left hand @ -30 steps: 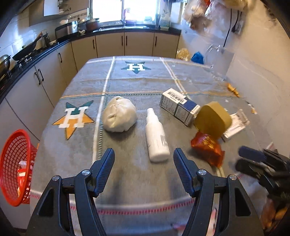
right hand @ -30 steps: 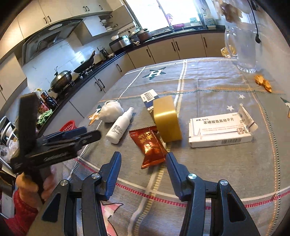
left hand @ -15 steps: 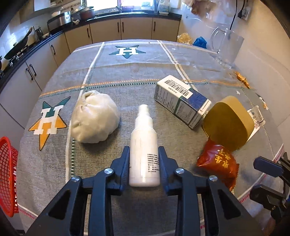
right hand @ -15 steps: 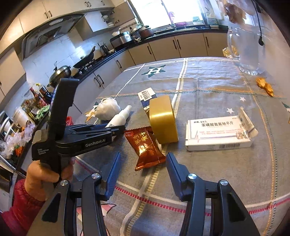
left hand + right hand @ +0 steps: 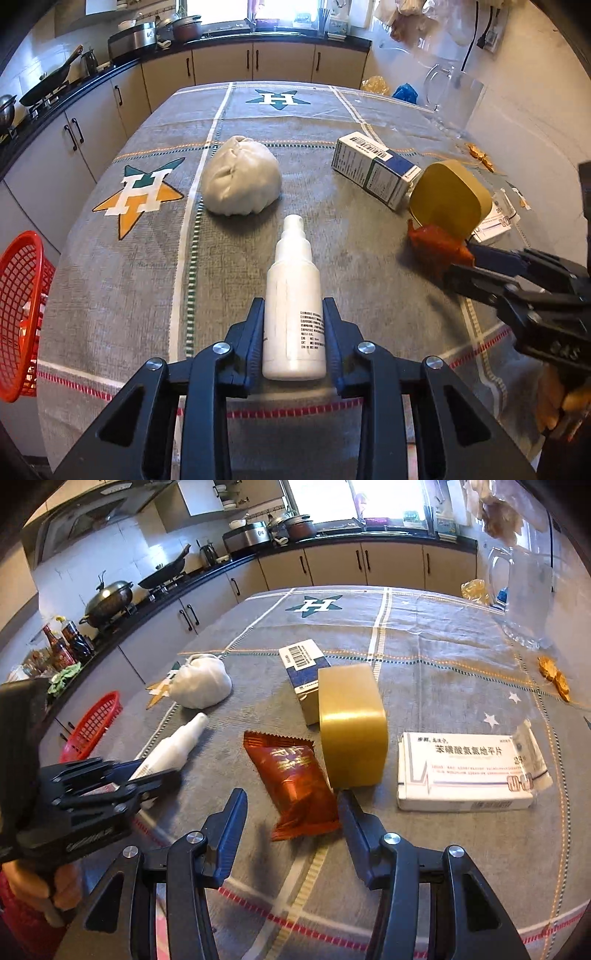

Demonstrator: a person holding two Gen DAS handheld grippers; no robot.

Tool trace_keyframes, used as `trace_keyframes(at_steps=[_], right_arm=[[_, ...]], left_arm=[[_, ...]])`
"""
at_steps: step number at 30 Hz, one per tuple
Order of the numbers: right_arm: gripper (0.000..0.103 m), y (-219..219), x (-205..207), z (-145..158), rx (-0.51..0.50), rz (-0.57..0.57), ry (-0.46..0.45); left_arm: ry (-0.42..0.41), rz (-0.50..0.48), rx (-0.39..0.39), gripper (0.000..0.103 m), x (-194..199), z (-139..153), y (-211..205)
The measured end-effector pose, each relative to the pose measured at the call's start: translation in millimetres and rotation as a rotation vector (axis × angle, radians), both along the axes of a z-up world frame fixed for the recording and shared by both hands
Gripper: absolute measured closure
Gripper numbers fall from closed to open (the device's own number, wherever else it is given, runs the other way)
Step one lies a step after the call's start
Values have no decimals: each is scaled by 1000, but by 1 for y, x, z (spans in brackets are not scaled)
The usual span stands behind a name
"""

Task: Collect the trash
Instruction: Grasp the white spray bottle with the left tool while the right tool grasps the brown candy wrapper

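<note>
My left gripper (image 5: 293, 314) is shut on a white spray bottle (image 5: 293, 291) that lies on the grey tablecloth; it also shows in the right wrist view (image 5: 173, 747). My right gripper (image 5: 291, 805) is open, its jaws on either side of the near end of a red snack wrapper (image 5: 291, 779), seen also in the left wrist view (image 5: 436, 242). A white crumpled bag (image 5: 240, 181), a blue-and-white carton (image 5: 375, 170), a tan block (image 5: 351, 731) and a white medicine box (image 5: 465, 771) lie around them.
A red mesh basket (image 5: 18, 314) hangs off the table's left edge, some trash inside. A glass jug (image 5: 524, 594) stands at the far right, orange scraps (image 5: 554, 675) near it. Kitchen cabinets and a stove line the left and back.
My left gripper moved forward and closed on the spray bottle. My right gripper moved forward to straddle the red wrapper, still open.
</note>
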State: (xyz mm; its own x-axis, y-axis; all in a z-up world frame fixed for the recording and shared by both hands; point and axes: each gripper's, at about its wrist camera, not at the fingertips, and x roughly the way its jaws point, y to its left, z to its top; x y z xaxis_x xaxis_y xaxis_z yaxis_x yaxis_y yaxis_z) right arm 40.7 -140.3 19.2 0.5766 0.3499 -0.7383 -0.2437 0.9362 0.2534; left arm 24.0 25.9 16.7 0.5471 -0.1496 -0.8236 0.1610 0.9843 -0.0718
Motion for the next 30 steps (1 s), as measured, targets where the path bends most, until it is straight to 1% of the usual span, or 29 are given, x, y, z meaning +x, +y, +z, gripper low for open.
trace_keyframes(at_steps=[2,5,6,8,12,15,20,25,30], right_arm=[[48,2,3,-4,-7,-4,11],[53,5,5,-8,-21,-12,17],[59,5,5,-9,-22,-12,18],[59,5,2,-9,-22,-12,11],[64,5,-9,-6,-4,-20,5],[64,5,-25,1,44,-24,-12],[64,12,-51,10,78,-32,-51],[64,13,-63,7,110,-37,-42],[64,12,-67,8,130,-46,-35]], left_arm=[[-11,-1,14,74,-1,-1,-3],[-25,1,31,74,-3,-1,-6],[-30,4,32,74,-4,-1,-6],[-36,8,33,74,-5,-1,-7],[-42,-2,28,74,-12,1,-9],[-57,-3,26,74,-19,4,-8],[-95,4,34,74,-33,11,-8],[-131,1,57,74,-47,18,-12],[-138,-7,70,74,-55,18,-15]])
